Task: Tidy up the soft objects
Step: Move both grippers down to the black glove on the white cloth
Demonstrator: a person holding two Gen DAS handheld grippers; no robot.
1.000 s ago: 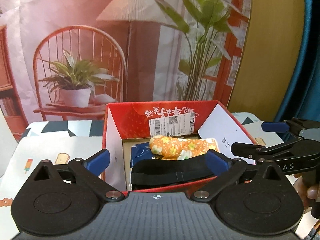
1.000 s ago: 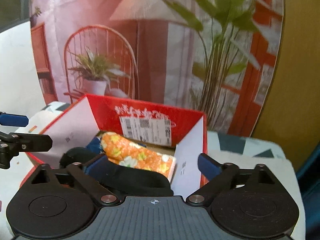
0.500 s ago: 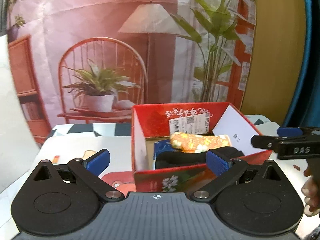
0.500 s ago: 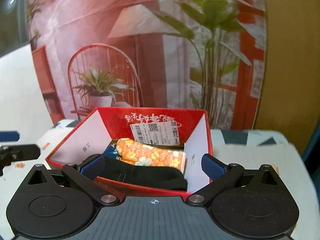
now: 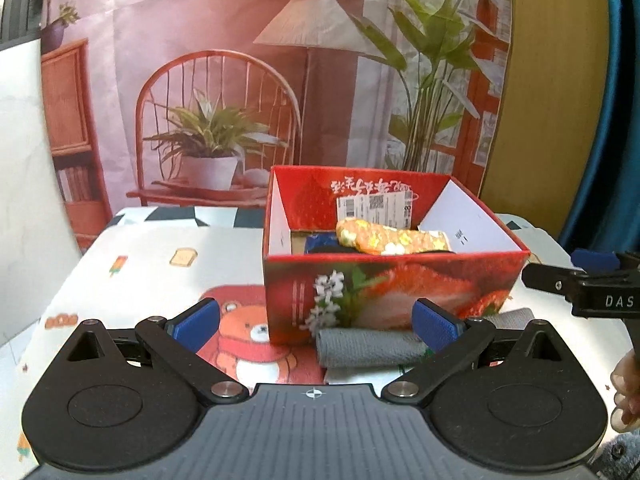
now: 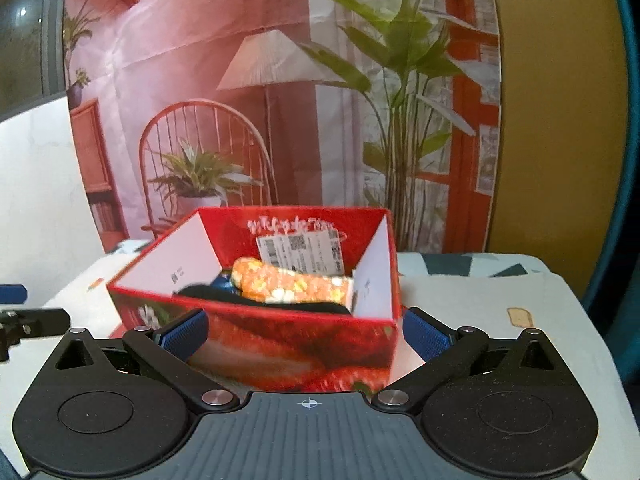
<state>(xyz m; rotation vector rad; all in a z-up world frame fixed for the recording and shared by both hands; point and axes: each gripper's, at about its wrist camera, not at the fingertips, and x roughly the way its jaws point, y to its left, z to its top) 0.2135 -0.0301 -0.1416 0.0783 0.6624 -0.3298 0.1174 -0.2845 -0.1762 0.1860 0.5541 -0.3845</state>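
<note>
A: Which way does the floral piece lie?

B: The orange floral fabric roll [image 5: 390, 239] lies flat inside the red cardboard box [image 5: 394, 286], its long axis running left to right across the box, parallel to the back wall. Its rounded end points to the box's left wall, its squarer end to the right. It rests on top of a black fabric item [image 6: 256, 298] that also stretches side to side, and a blue item [image 5: 318, 243] shows just beside its left end.

A: And outside the box?

B: A grey towel [image 5: 372, 346], folded into a thick soft strip with a ribbed knit look, lies on the tablecloth [image 5: 140, 272] against the front of the box, long axis again left to right.

A: The box itself?

B: Rectangular, open-topped, glossy red with a strawberry print outside, white side walls inside, and a barcode label [image 5: 374, 206] on the back wall. The tablecloth is white, smooth, printed with a bear and small toast shapes.

A: The grippers?

B: The left gripper [image 5: 316, 322] has its blue-padded fingers spread wide, nothing between them, low in front of the box. The right gripper [image 6: 306, 332] is likewise spread wide and empty, its fingers either side of the box's near right corner; whether they touch it I cannot tell.
</note>
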